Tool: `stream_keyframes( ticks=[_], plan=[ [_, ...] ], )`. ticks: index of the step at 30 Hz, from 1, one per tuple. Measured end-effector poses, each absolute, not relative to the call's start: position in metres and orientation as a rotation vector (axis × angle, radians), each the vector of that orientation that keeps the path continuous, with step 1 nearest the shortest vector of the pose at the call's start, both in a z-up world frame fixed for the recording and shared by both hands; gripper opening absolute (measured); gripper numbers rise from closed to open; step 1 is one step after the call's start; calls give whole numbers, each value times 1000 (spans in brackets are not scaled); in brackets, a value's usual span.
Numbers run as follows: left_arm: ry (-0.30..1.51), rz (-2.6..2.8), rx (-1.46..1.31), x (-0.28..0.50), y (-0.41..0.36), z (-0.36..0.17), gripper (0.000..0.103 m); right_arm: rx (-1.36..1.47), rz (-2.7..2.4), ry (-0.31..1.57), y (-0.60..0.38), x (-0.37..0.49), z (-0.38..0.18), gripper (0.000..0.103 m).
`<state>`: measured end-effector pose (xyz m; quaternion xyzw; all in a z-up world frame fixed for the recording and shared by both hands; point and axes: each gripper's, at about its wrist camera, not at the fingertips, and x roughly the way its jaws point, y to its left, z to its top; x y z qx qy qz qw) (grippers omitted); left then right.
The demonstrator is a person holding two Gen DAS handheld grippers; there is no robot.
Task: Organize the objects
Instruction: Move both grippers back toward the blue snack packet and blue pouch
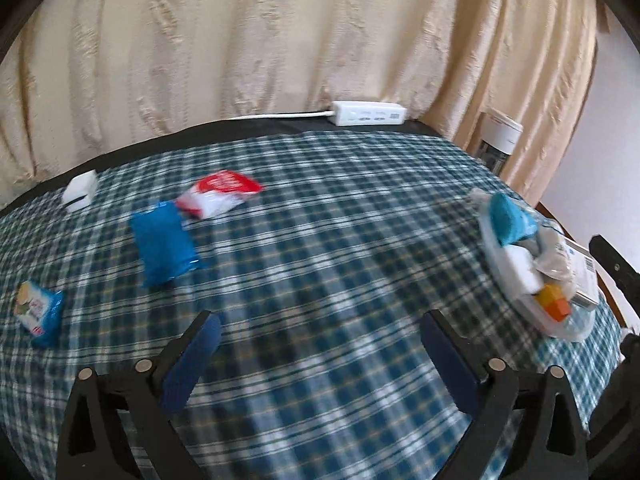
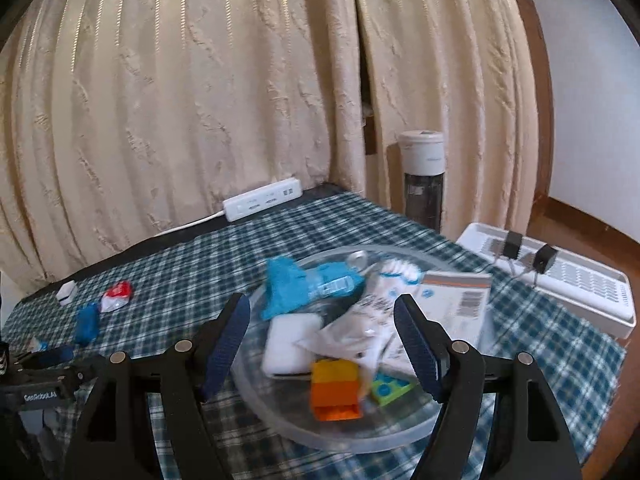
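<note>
My left gripper [image 1: 320,340] is open and empty above the checked cloth. A blue packet [image 1: 164,244], a red-and-white packet [image 1: 218,194], a small blue snack pack [image 1: 38,310] and a small white box [image 1: 80,192] lie to its left. My right gripper [image 2: 322,328] is open and empty over a clear round tray [image 2: 280,416]. The tray holds an orange-and-yellow block [image 2: 336,390], a green block [image 2: 388,390], a white pad [image 2: 290,346], a blue packet [image 2: 292,288] and paper sachets [image 2: 456,300]. The tray also shows in the left wrist view [image 1: 496,248].
A white power strip [image 1: 370,114] lies at the table's far edge against the beige curtain. A white-capped cylinder [image 2: 424,176] stands behind the table's right corner. A white slotted appliance [image 2: 560,280] with two black clips lies right of the table.
</note>
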<state>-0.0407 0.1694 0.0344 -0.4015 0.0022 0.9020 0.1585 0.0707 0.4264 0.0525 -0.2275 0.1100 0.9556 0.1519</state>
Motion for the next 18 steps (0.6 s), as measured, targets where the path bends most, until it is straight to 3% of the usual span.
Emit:
stream_keyframes(
  ticks=[18],
  plan=[
    [-232, 2747, -1254, -51, 64, 33, 103, -797, 2841, 310, 375, 55, 36, 79]
  ],
)
